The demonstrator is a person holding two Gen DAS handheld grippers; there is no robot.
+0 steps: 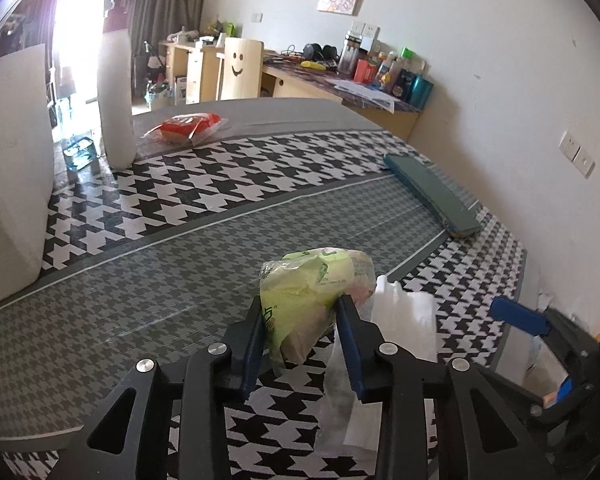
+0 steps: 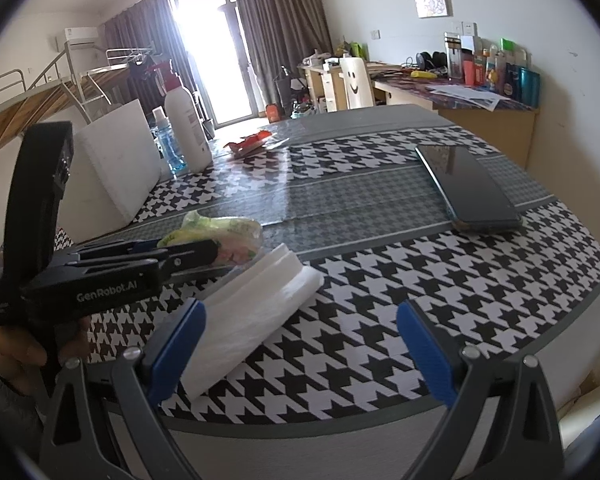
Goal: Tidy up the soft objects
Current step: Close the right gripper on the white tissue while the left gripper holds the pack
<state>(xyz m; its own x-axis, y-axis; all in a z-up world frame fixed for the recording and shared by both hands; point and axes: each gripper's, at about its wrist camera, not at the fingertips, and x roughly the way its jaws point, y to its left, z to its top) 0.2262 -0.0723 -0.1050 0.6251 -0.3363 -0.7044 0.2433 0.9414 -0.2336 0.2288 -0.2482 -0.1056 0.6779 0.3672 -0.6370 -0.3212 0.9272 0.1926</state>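
Note:
My left gripper (image 1: 300, 308) is shut on a yellow-green tissue pack (image 1: 312, 280) and holds it just above the houndstooth tablecloth. The same pack (image 2: 220, 232) shows in the right wrist view, pinched in the left gripper (image 2: 204, 248). A white folded tissue pack (image 2: 248, 312) lies on the cloth just right of it; it also shows in the left wrist view (image 1: 400, 312). My right gripper (image 2: 300, 320) is open and empty, low over the table's near edge, its left finger beside the white pack. A red snack packet (image 1: 188, 126) lies far back.
A white foam block (image 2: 116, 164) stands at the left. A tall white pump bottle (image 2: 186, 128) and a blue bottle (image 2: 168, 148) stand behind it. A dark flat case (image 2: 468, 188) lies at the right. A cluttered desk (image 2: 460, 88) runs along the far wall.

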